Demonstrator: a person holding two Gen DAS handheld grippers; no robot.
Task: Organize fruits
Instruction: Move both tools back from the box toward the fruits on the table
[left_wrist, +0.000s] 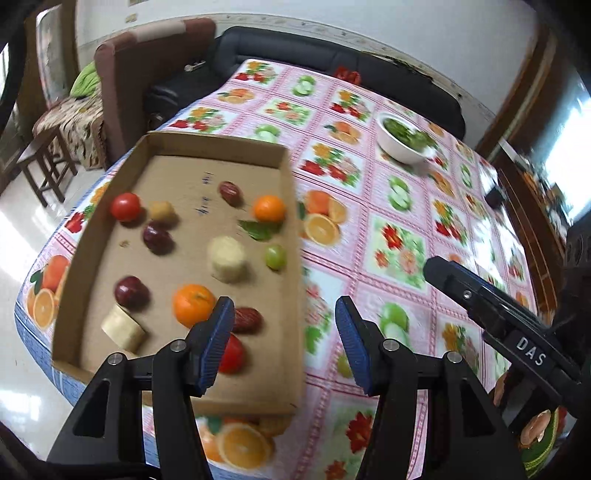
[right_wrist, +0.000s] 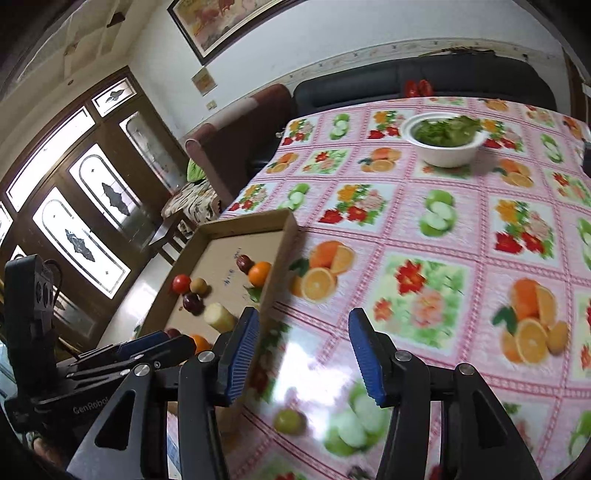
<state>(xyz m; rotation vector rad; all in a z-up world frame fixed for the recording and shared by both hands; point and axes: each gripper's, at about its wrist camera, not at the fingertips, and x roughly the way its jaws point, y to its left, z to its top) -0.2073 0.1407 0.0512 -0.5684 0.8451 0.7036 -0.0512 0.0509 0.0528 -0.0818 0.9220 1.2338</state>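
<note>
A shallow cardboard tray (left_wrist: 177, 146) sits at the table's left edge. It holds two oranges (left_wrist: 193, 304) (left_wrist: 269, 208), two tomatoes (left_wrist: 125, 206), dark red plums (left_wrist: 131, 291), red dates (left_wrist: 246, 320), a green grape (left_wrist: 275, 256), a small tan fruit (left_wrist: 161, 211) and pale cut cylinders (left_wrist: 226, 258). My left gripper (left_wrist: 284, 343) is open and empty above the tray's near right corner. My right gripper (right_wrist: 304, 358) is open and empty over the tablecloth just right of the tray (right_wrist: 284, 240). It shows in the left wrist view (left_wrist: 480, 299).
A fruit-print pink tablecloth (left_wrist: 369, 221) covers the table. A white bowl of greens (left_wrist: 404, 138) stands at the far right and shows in the right wrist view (right_wrist: 445, 138). A dark sofa (left_wrist: 295, 48) and a brown armchair (left_wrist: 147, 55) stand behind the table.
</note>
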